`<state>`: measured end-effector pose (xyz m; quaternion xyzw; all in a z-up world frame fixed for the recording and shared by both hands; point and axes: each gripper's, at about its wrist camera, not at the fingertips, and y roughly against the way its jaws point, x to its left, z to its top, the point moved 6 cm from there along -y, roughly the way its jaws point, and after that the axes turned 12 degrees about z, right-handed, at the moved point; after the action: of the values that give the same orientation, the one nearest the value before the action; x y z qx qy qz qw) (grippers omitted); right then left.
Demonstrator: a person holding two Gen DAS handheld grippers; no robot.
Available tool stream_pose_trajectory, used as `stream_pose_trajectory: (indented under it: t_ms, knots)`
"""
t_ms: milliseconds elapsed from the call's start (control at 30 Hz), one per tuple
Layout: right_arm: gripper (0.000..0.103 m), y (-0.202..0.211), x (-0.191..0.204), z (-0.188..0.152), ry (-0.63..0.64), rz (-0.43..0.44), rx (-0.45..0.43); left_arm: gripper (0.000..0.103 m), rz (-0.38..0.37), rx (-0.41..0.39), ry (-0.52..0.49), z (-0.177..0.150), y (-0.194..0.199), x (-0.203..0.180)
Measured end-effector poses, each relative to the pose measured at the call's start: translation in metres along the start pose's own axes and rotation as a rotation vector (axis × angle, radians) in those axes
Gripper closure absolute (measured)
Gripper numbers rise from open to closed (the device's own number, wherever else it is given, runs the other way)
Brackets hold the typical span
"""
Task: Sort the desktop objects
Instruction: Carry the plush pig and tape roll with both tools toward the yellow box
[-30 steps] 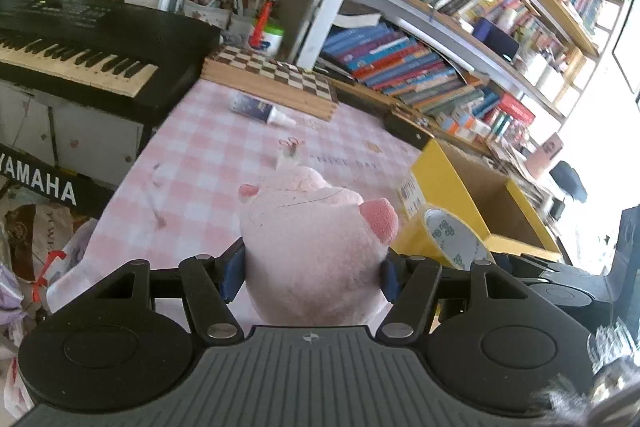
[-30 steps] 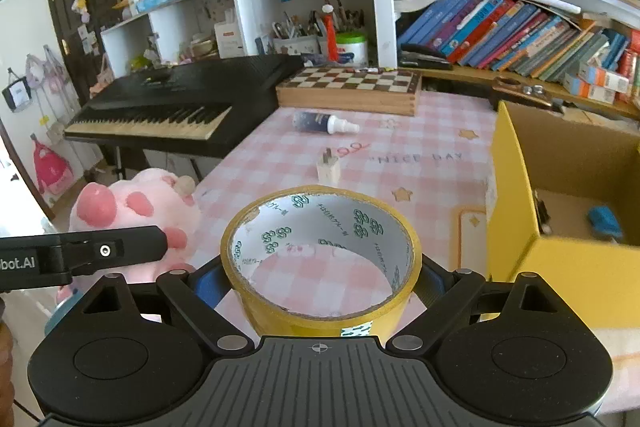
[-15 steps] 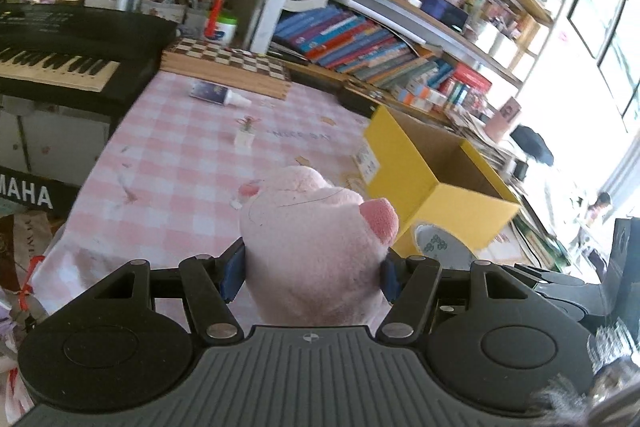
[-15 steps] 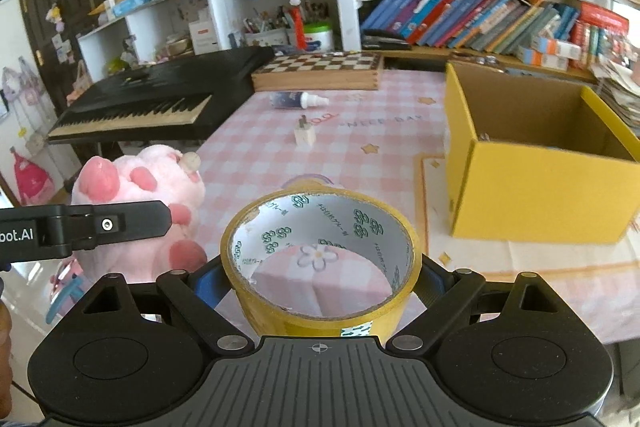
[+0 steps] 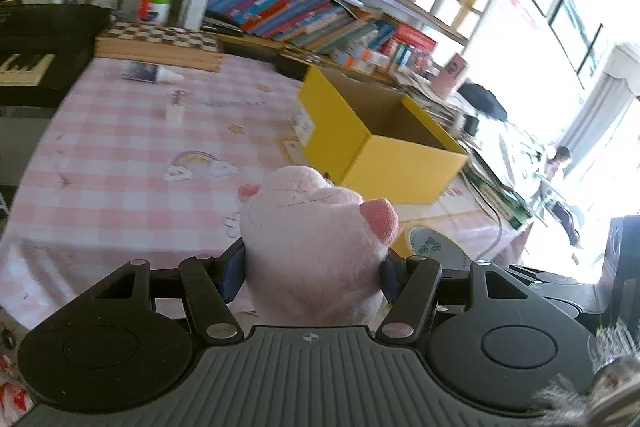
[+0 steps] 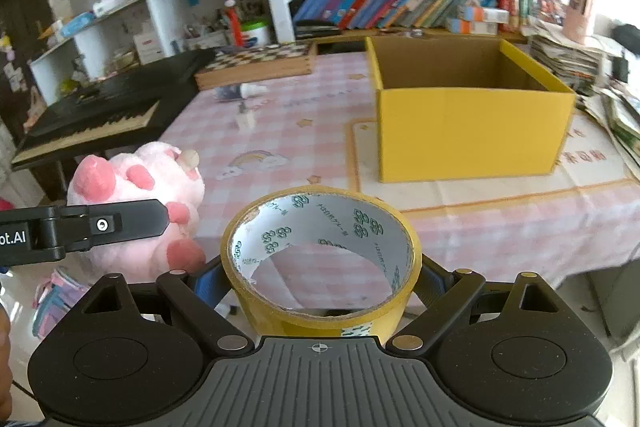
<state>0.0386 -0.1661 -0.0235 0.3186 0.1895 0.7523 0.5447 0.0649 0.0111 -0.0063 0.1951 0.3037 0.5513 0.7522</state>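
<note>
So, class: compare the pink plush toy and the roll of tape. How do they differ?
The plush toy is pink, soft and solid; the roll of tape is yellow, stiff and a hollow ring. The left tool holds the plush toy; the right tool holds the roll of tape. Both are gripped at their sides, short of the yellow box.
</note>
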Motion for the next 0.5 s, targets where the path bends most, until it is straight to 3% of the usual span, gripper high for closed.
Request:
stream_pose_trajectory:
  t_ms: [500]
  knots:
    - [0.010, 0.034, -0.048, -0.017, -0.098, -0.116, -0.010, 0.042, -0.134, 0.060, -0.119, -0.006, -0.024, -0.064]
